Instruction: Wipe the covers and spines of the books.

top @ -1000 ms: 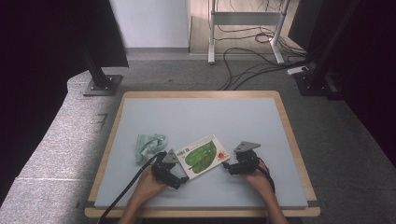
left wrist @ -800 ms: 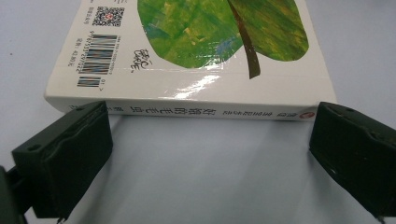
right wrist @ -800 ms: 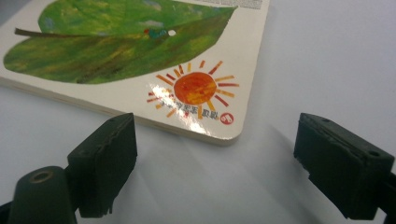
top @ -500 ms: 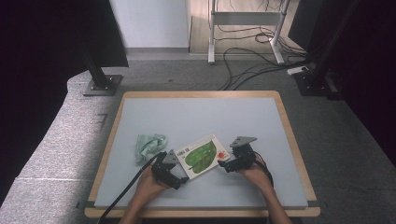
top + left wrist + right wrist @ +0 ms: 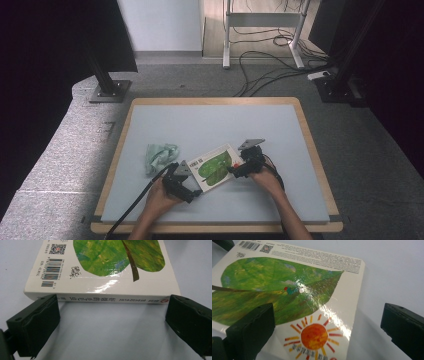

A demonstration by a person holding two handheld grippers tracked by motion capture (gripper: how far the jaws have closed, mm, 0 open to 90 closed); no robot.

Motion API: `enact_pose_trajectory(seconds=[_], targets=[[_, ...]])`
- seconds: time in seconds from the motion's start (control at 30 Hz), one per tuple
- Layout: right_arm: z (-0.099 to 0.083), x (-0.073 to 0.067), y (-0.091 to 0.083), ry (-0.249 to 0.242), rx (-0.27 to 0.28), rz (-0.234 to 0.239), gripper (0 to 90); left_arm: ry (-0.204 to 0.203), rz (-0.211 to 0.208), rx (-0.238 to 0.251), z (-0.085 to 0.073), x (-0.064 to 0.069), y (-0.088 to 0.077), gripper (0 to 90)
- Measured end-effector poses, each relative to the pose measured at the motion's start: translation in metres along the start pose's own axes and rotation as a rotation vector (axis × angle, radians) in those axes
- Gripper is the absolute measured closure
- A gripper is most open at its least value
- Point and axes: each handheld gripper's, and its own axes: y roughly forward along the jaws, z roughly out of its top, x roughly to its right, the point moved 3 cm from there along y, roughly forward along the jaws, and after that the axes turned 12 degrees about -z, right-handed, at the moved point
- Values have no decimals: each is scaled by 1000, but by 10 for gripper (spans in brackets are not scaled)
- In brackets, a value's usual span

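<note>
A white board book (image 5: 215, 166) with a big green leaf and an orange sun on its cover lies flat on the table's near middle. My left gripper (image 5: 191, 181) sits at its near-left side. In the left gripper view the book's spine (image 5: 105, 298) faces my left gripper (image 5: 112, 315), whose open jaws stand at the spine's two ends. My right gripper (image 5: 236, 170) is at the book's right corner. Its jaws have just been opening. In the right gripper view my right gripper (image 5: 329, 312) straddles the sun corner of the book (image 5: 287, 290), with one jaw over the cover and the other over the mat.
A crumpled pale green cloth (image 5: 160, 155) lies left of the book. The grey-blue mat (image 5: 210, 125) has a wooden rim. Beyond the table are cables (image 5: 270, 65), a stand base (image 5: 107, 92) and a white frame's legs.
My right gripper has moved left and away from the near edge, onto the book's right corner, and its jaws have spread. The left gripper and the book have stayed put.
</note>
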Motion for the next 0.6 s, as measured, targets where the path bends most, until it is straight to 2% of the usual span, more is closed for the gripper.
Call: enact_pose_trajectory(seconds=[0.1, 0.23, 0.4, 0.6], targets=[[3, -1, 8, -2, -15, 11, 0, 3, 0, -4, 0, 0, 0, 0], [7, 0, 14, 21, -17, 23, 0, 2, 0, -3, 0, 0, 0, 0], [7, 0, 19, 56, -17, 64, 0, 1, 0, -3, 0, 0, 0, 0], [8, -4, 19, 45, -24, 76, 0, 1, 0, -3, 0, 0, 0, 0]])
